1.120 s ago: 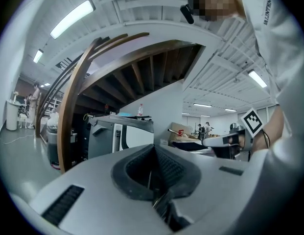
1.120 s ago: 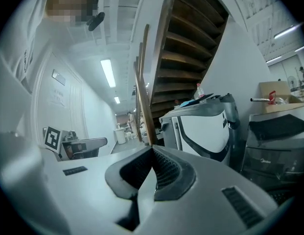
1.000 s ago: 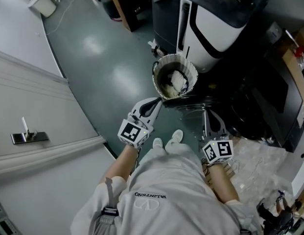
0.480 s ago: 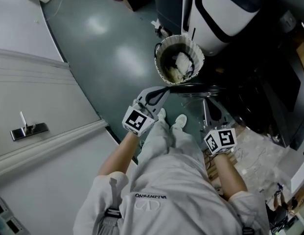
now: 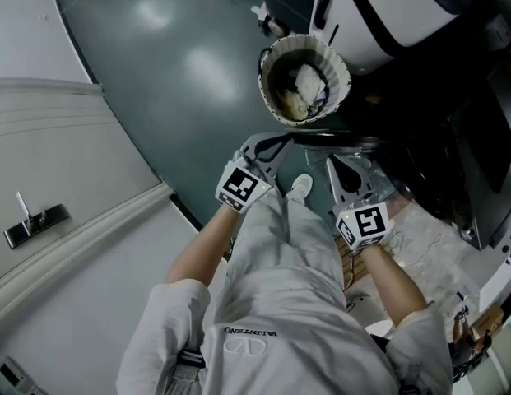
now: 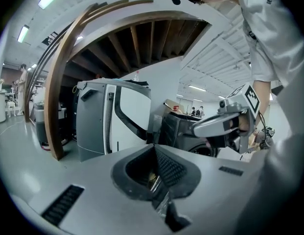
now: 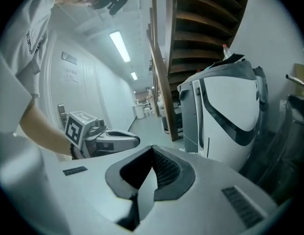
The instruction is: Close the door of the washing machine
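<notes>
Head view: glossy green floor [image 5: 173, 97]; lined bin [image 5: 308, 39] beside white appliance [image 5: 403, 6].

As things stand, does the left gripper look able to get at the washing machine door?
Probably yes: the left gripper, jaws shut, sits right beside what looks like the open door, nothing between.

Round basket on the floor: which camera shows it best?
The head view: it looks straight down into the round basket, showing its pleated rim and the pale crumpled contents. Neither the left gripper view nor the right gripper view shows it.
</notes>
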`<state>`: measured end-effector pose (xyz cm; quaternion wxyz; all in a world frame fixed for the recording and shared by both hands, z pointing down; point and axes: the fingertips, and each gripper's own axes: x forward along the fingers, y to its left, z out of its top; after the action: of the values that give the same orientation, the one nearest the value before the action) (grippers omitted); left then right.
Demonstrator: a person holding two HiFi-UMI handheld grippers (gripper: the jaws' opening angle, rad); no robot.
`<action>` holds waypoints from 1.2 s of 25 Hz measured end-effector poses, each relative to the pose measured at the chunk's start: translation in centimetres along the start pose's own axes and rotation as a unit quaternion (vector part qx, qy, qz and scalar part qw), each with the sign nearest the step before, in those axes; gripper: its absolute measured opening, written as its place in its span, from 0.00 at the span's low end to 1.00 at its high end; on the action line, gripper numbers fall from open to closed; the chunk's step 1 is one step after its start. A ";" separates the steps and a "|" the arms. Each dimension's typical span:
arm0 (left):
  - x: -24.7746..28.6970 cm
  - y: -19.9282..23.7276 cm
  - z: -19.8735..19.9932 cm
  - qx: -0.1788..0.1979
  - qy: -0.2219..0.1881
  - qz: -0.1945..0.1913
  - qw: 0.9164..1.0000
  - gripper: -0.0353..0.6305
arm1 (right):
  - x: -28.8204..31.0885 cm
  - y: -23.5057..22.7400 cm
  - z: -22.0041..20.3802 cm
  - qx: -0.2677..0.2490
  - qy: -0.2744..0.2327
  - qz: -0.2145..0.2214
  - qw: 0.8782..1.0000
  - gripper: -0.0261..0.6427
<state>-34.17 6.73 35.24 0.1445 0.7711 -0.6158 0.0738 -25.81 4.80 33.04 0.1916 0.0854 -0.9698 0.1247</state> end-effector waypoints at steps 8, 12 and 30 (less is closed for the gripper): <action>3.3 1.3 -6.6 0.005 0.037 -0.051 0.998 0.11 | 3.8 -0.9 -5.9 0.018 0.030 0.005 0.999 0.06; 5.0 1.4 -9.1 0.023 0.056 -0.080 0.995 0.15 | 4.6 -1.8 -8.6 0.024 0.040 0.002 0.999 0.06; 9.9 0.6 -20.0 0.101 0.126 -0.185 0.969 0.22 | 6.5 -4.1 -17.3 0.060 0.050 -0.031 0.996 0.06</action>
<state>-31.22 3.66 57.16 0.1535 0.8667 -0.4285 0.2042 -24.84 4.86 51.94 0.2386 0.1200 -0.9465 0.1811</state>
